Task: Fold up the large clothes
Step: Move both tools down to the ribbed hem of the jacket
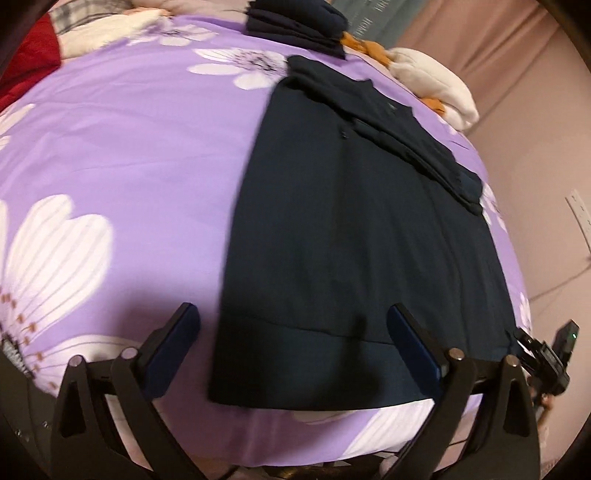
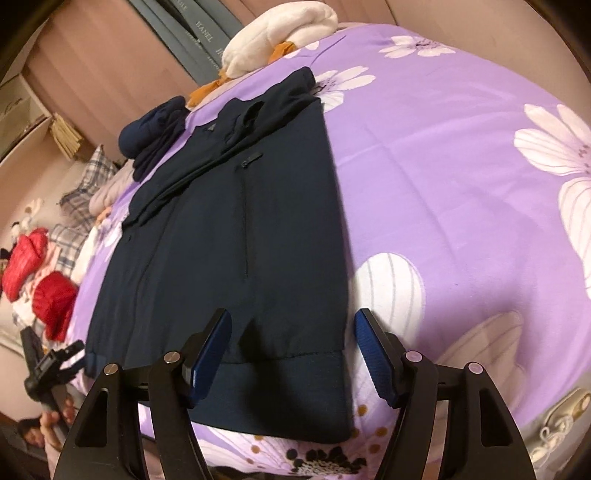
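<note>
In the left wrist view, the left gripper point(image 1: 293, 332) hangs over the near edge of the bed point(image 1: 122, 147), its fingers point(image 1: 173, 343) spread wide with nothing between the pads. The dark jacket point(image 1: 332, 240) lies flat on the purple flowered cover, already narrowed to a long strip with a sleeve point(image 1: 399, 136) laid slantwise across its far end. The hem band point(image 1: 303, 373) is the nearest part; one finger sits over the bare cover beside the hem's left corner and the other over the hem itself. For a clean lengthwise fold, the left gripper should probably shift so that both pads straddle that corner, then close on every layer of the band, not just the top one. A stack of folded dark clothes point(image 1: 295, 26) sits at the far edge, well apart. In the right wrist view, the right gripper point(image 2: 291, 339) is likewise open and empty, its fingers point(image 2: 373, 354) standing on either side of the hem's right corner point(image 2: 332, 387), with the jacket's zip line point(image 2: 245, 221) running away from it. This gripper appears well placed; it should descend squarely onto the corner and pinch deep enough to catch the lower layers. The other gripper's handle and the hand point(image 2: 51, 424) holding it show at lower left. Both corners should then be lifted together and at the same height, carried toward the collar point(image 2: 295, 85), so the hem lands parallel to the far end and the crossed sleeve stays trapped inside without sliding out. The smooth cover may let the strip drag, so the lift is best kept low.
</note>
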